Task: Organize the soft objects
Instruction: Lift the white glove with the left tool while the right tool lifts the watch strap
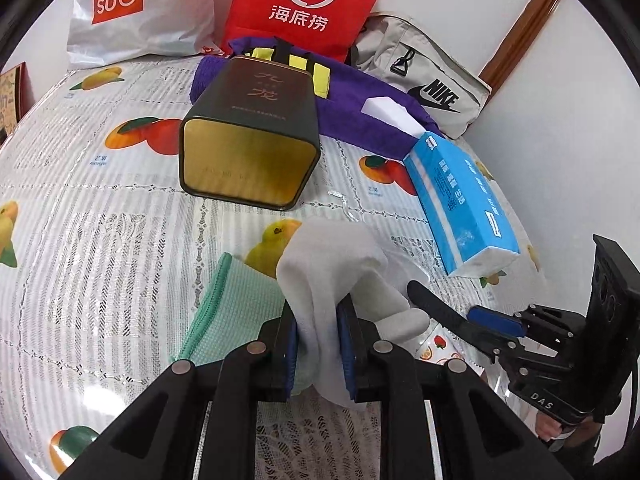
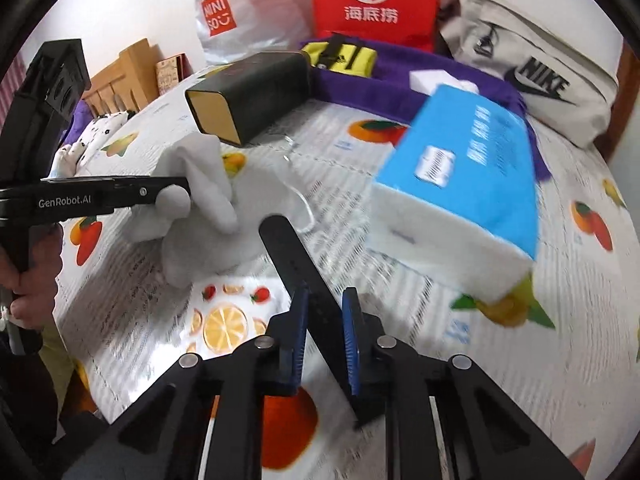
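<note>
The left gripper (image 1: 316, 354) is tilting downward, pinching a white sock (image 1: 332, 272). The right gripper (image 2: 326, 340) is angling down too, clamping a black strap (image 2: 296, 256).

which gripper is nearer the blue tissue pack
Right. The right gripper, shut on a black strap, sits just beside the blue tissue pack. The left gripper, holding the white sock, is farther off.

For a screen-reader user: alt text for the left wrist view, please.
The left tongs clamp a white sock above a fruit-print tablecloth. Beyond lie a dark tin and a blue tissue pack.
</note>
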